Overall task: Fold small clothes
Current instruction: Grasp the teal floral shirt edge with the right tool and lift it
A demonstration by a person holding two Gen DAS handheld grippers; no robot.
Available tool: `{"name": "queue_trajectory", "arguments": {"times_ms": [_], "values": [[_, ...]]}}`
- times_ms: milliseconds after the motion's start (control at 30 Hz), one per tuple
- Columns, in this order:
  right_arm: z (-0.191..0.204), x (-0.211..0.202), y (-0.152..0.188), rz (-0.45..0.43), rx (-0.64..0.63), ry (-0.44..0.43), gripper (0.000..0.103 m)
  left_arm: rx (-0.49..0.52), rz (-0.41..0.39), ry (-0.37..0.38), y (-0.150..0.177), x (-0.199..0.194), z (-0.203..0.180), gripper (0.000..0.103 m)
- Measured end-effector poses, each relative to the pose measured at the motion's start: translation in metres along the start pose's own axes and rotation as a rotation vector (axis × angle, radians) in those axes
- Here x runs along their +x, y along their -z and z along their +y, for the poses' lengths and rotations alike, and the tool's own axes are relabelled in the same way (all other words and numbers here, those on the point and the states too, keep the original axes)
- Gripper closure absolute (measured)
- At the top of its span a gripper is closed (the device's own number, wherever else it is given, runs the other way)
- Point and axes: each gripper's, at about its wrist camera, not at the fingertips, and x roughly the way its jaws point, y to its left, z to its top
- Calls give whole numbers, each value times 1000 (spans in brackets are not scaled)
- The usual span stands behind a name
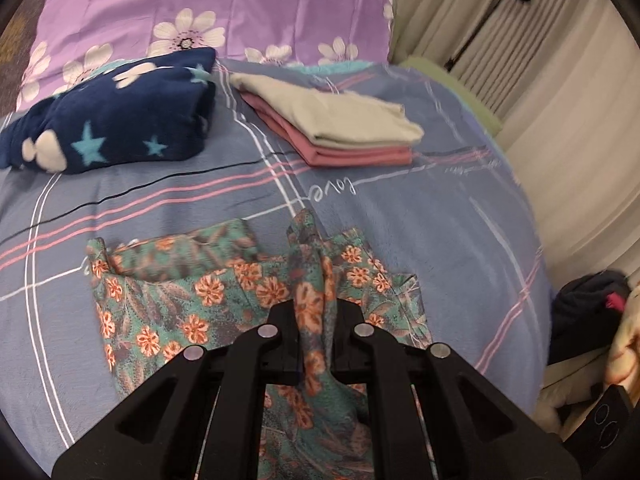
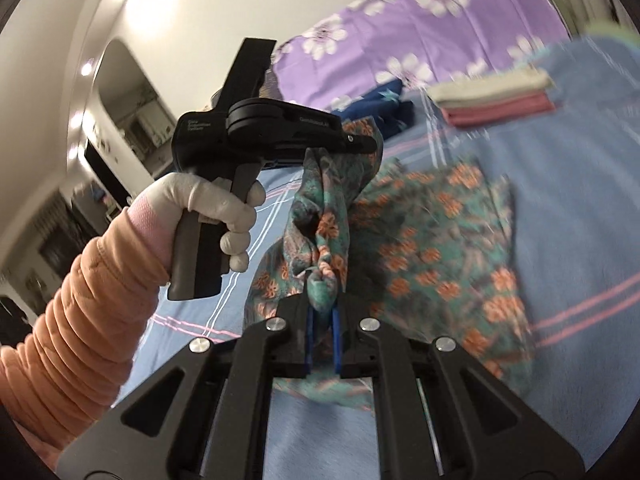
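Observation:
A teal garment with orange flowers [image 1: 208,300] lies partly spread on the blue plaid bed sheet [image 1: 420,216]. My left gripper [image 1: 316,312] is shut on a raised fold of it. In the right wrist view the same floral garment [image 2: 440,240] lies on the sheet, one edge lifted. My right gripper [image 2: 322,312] is shut on a bunched end of that edge. The left gripper [image 2: 360,144], held by a gloved hand, pinches the cloth higher up, a short way above mine.
A folded stack, beige on pink [image 1: 340,128], sits at the far side of the bed. A navy star blanket [image 1: 112,120] lies left of it, before a purple flowered pillow [image 1: 220,4]. Curtains [image 1: 540,60] hang right. Dark items [image 1: 588,312] lie beside the bed.

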Motion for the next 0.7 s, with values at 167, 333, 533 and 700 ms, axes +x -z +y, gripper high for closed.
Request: {"name": "queue_trajectory", "arguments": {"times_ms": [167, 333, 533, 700], "values": [[-30, -6, 6, 7, 84, -10, 96, 50, 51, -81, -2, 28, -25, 96], [-49, -9, 11, 8, 143, -25, 96, 114, 88, -175, -4, 50, -45, 96], [-62, -15, 11, -12, 181, -30, 96, 163, 97, -225, -9, 59, -65, 96], [-75, -21, 15, -19, 208, -4, 96, 183, 115, -258, -14, 78, -76, 94]]}}
